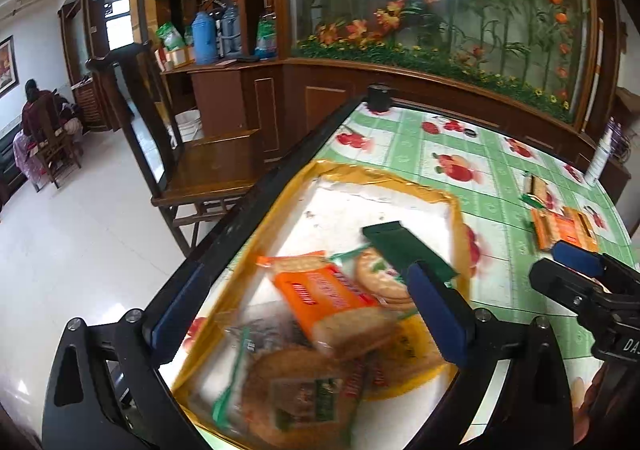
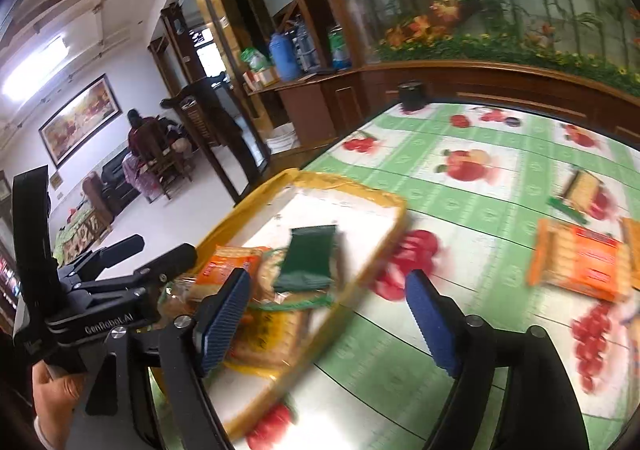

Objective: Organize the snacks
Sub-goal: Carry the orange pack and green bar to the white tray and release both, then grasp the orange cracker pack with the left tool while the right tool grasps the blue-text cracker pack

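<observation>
A: Where do the snacks stand?

B: Most sit in the yellow tray (image 1: 454,210) at the table's near-left corner: an orange biscuit packet (image 1: 320,290), a round-cracker packet (image 1: 380,274), a dark green packet (image 1: 404,246) on top, more wrapped biscuits nearer the camera. Out on the fruit-print tablecloth (image 2: 480,210), well apart from the tray, lie an orange biscuit pack (image 2: 580,262) and a smaller cracker pack (image 2: 580,186) beyond it

A: And the tongs?

B: The left gripper (image 1: 304,314) hangs over the tray, jaws spread wide, nothing between them. The right gripper (image 2: 328,314) is released too, empty, straddling the tray's right rim and the cloth

A: So the step in hand?

B: I judge it's fetching the loose orange pack with the right one. Swing right, come down with the fingers either side of its short width, and close on the middle so it doesn't droop or slide. The wrapper looks slick, so squeeze gently; the biscuits could crack

A: The left?

B: Keep it clear of the tray's middle so the drop has room
</observation>
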`<state>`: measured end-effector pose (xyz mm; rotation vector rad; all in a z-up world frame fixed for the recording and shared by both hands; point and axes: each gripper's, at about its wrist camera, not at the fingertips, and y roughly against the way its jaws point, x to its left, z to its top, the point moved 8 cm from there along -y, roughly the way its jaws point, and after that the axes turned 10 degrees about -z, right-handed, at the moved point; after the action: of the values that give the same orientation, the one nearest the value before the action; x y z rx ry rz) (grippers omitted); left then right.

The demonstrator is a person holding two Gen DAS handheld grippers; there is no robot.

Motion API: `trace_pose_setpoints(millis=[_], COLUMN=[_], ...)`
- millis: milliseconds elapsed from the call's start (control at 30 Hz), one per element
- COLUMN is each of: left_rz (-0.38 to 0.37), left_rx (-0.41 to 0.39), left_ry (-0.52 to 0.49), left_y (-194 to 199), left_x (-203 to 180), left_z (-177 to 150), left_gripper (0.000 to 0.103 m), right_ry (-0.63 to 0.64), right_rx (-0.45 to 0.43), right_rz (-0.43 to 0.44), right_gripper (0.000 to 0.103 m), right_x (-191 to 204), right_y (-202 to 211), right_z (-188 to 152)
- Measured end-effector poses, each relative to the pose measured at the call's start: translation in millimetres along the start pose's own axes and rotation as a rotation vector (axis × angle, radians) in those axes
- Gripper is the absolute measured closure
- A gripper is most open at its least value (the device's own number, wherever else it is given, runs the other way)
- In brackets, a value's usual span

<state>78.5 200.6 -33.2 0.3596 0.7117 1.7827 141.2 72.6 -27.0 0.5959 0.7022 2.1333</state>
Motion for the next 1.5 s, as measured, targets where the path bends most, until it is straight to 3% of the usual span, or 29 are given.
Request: trace_pose_setpoints(millis=[300,500,867,967,1067,1200,1400,1500], left_rz=[-0.106,-0.197,-0.3,-0.364,-0.444,-0.478,-0.58,-0.593], left_rx=[0.022,0.067,0.093,0.067,0.063,0.088,0.189,0.24], left_ry=[-0.07,-0.138,-0.255,-0.376,-0.556,-0.837,-0.926,-0.983], left_y=[-4,-13,-28,-37,-52,-80,-111,-122], left_x=[-75,-138,-215,-243,-276,-315,-345,-352], left_z=[-4,-14,-14,-2,6,4,-5,-16], left_gripper=[0.001,0.001,0.001,0.001,0.001,0.001,0.001,0.001], right_ry=[-0.09,-0.189,-0.305,-0.329,-0.344,-0.332,-0.231,-0.126], right_rx=[-0.021,-0.036,-0.055,-0.055,-0.057,-0.031,0.042,0.109], right_rz=[-0.141,-0.243,-0.358,-0.357,-0.349,-0.323,-0.306,-0.339], right_gripper=[0.004,0.004,0.003,0.003,0.003,0.003,0.003,0.003], right_x=[-89,-167,-265,-278,-284,-284,-280,-272], right_y=[49,91,147,152,154,144,115,90], right_z=[-26,-52,-85,-89,-92,-94,-85,-77])
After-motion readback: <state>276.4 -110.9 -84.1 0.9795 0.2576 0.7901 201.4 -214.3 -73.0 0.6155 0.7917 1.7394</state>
